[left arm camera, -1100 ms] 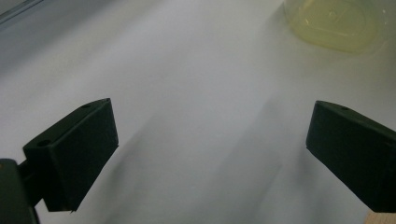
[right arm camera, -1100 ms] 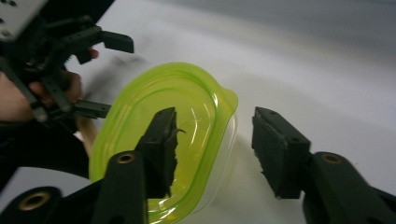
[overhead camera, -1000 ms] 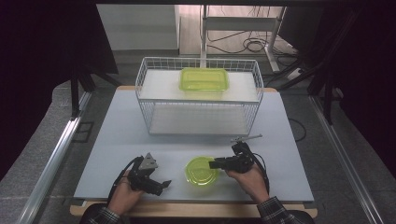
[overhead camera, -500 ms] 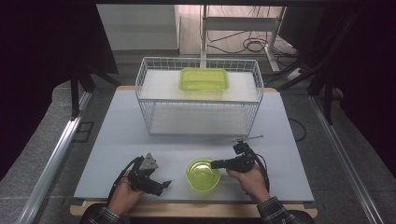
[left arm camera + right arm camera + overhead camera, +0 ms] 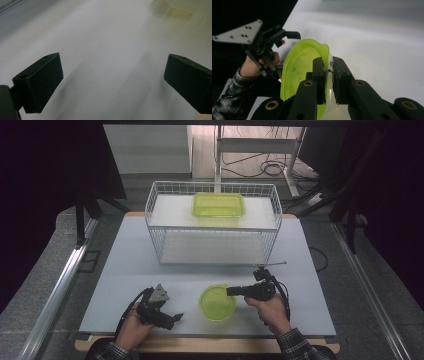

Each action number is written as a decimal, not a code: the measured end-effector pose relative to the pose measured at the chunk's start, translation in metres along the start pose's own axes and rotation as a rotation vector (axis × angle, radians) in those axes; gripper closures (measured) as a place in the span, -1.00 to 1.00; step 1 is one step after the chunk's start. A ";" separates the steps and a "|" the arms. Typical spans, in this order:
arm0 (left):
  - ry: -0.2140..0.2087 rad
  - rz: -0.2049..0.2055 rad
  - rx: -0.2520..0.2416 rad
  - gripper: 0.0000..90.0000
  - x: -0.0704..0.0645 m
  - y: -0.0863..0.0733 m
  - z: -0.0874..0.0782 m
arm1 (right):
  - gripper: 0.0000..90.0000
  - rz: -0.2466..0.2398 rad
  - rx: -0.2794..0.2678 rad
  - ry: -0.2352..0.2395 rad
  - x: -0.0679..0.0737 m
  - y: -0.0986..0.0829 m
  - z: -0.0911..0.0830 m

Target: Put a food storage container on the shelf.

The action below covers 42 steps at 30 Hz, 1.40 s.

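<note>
From the high view, we see our right gripper point(image 5: 231, 291) clamped on the rim of a round green container point(image 5: 217, 303) near the table's point(image 5: 125, 265) front edge, while the left gripper point(image 5: 172, 319) rests beside it with its jaws spread. A wire basket point(image 5: 155, 212) behind holds a rectangular green container point(image 5: 218, 205). In the left gripper view, the jaws stand wide apart over bare table. In the right gripper view, the jaws pinch the container's wall. We judge the grasp made; next comes lifting it toward the basket, keeping the thin rim from slipping.
</note>
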<state>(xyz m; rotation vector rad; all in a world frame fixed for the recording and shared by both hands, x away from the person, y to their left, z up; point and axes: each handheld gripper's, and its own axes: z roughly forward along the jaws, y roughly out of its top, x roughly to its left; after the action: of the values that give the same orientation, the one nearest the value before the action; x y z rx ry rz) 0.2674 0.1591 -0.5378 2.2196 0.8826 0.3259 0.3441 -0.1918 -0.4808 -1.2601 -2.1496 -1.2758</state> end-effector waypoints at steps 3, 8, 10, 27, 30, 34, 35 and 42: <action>0.002 -0.001 -0.002 -0.95 0.000 0.000 0.000 | 0.81 0.004 -0.018 0.011 0.002 0.006 -0.004; 0.003 -0.001 -0.004 -0.95 0.000 0.000 -0.001 | 0.81 -0.004 -0.042 0.013 0.005 0.014 -0.011; 0.004 -0.005 -0.008 -0.95 0.001 0.000 -0.002 | 0.81 -0.006 -0.051 0.018 0.007 0.017 -0.013; 0.006 -0.009 -0.010 -0.95 0.001 0.000 -0.002 | 0.81 -0.021 -0.137 0.042 0.018 0.052 -0.037; 0.006 -0.009 -0.009 -0.95 0.002 0.000 -0.002 | 0.81 -0.033 -0.150 0.041 0.021 0.058 -0.043; 0.006 -0.010 -0.010 -0.95 0.002 0.000 -0.002 | 0.81 -0.038 -0.165 0.040 0.025 0.066 -0.049; 0.005 -0.010 -0.010 -0.95 0.002 0.000 -0.002 | 0.81 -0.042 -0.169 0.040 0.026 0.068 -0.050; 0.004 -0.010 -0.009 -0.95 0.002 0.000 -0.002 | 0.81 -0.046 -0.195 0.051 0.032 0.082 -0.060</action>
<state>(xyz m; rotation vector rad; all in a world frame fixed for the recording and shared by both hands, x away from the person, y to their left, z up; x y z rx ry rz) 0.2677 0.1611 -0.5370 2.2065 0.8928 0.3291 0.3858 -0.2084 -0.3840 -1.2434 -2.0708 -1.5512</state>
